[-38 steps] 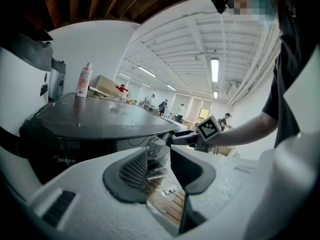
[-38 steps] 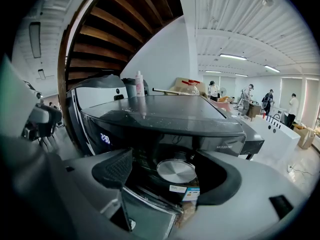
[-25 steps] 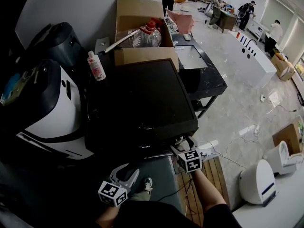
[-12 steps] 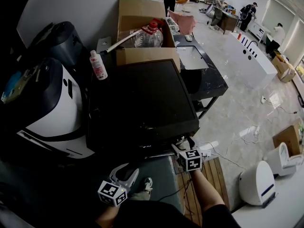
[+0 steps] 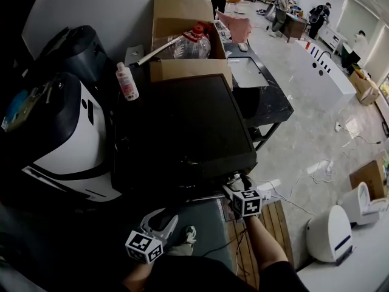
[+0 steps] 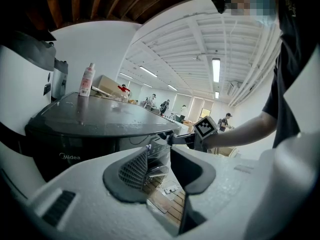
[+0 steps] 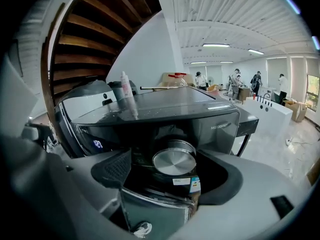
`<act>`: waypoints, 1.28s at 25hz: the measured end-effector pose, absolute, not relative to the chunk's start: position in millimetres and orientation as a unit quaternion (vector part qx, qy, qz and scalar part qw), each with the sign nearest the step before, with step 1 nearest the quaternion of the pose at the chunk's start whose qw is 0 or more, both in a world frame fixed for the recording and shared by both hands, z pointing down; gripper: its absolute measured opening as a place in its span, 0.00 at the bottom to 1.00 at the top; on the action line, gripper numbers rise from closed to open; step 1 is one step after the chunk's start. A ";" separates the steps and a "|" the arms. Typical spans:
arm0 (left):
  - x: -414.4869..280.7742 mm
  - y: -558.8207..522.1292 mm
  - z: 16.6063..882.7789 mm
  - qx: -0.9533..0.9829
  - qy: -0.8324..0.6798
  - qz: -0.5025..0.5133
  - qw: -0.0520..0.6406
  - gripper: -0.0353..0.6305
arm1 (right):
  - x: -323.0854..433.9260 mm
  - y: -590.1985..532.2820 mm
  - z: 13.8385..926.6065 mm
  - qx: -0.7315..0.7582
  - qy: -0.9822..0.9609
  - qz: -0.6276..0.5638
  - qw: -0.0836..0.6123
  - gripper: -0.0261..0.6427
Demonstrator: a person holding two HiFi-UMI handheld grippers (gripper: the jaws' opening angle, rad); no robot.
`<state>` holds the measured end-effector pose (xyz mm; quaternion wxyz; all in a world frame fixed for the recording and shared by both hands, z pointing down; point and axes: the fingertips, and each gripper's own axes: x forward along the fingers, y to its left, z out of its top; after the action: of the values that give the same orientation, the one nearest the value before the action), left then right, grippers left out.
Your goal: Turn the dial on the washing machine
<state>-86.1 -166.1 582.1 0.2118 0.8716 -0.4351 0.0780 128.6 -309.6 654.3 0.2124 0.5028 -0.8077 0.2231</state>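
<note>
The dark grey washing machine (image 5: 182, 126) fills the middle of the head view, seen from above. Its round silver dial (image 7: 174, 161) sits on the front panel and shows only in the right gripper view. My right gripper (image 7: 170, 166) is open, one jaw on each side of the dial with a gap on both sides. From the head view the right gripper (image 5: 237, 182) is up against the machine's front right corner. My left gripper (image 5: 163, 221) hangs lower and to the left, off the machine. The left gripper (image 6: 159, 164) is open with nothing between its jaws.
A large white appliance (image 5: 67, 139) stands close on the left. A pink-and-white bottle (image 5: 127, 81) and a cardboard box (image 5: 182, 23) sit behind the machine. A dark table (image 5: 261, 84) is at the right rear. Wooden slats (image 5: 261, 242) and a white appliance (image 5: 328, 233) lie on the floor.
My right gripper has edged slightly to the right along the machine's front. The left gripper has stayed in place.
</note>
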 end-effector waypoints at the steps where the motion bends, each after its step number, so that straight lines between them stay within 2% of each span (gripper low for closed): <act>1: -86.8 -166.3 582.4 0.871 -0.436 0.078 0.213 0.26 | 128.7 -309.7 654.2 0.501 -0.808 0.224 0.212 0.62; 12: -86.8 -170.9 578.7 0.876 -0.429 0.074 0.210 0.26 | 137.1 -297.1 642.7 0.521 -0.800 0.230 0.187 0.62; 21: -74.9 -160.3 567.1 0.884 -0.419 0.063 0.199 0.26 | 145.5 -259.2 600.5 0.540 -0.803 0.217 0.133 0.55; 25: -69.8 -147.7 558.3 0.885 -0.421 0.056 0.189 0.26 | 148.4 -229.8 578.2 0.542 -0.808 0.203 0.110 0.46; 32: -61.6 -116.1 543.0 0.889 -0.421 0.049 0.172 0.25 | 150.7 -170.1 532.5 0.547 -0.816 0.171 0.072 0.22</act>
<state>-61.6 -116.1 543.0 0.1723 0.8890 -0.4214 0.0489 150.7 -170.1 532.5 0.0723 0.5471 -0.8163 0.1706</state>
